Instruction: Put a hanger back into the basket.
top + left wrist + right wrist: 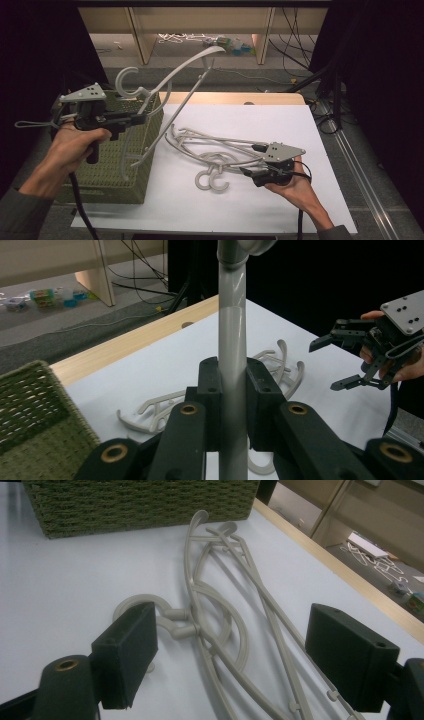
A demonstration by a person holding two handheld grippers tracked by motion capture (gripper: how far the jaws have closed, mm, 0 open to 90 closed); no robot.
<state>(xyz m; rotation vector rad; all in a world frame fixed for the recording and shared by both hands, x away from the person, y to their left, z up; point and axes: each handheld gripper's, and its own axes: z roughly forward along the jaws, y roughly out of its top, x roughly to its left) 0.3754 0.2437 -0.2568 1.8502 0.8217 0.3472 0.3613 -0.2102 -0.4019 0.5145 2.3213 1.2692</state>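
A basket (107, 165) stands on the left part of the counter (280, 125). Above the basket's right rim the left gripper (142, 118) holds one hanger (170, 95) in the air, its hook on the left and its arms reaching up and to the right. Right of the basket, a pile of hangers (215, 150) lies flat on the counter. The right gripper (246, 159) sits at the pile's right end, jaws on either side of it.

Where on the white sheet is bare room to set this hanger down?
Free: the sheet's far right, beyond the hanger pile, and the near strip in front of the basket. Crowded: mid-sheet, around the pile and the right tongs.
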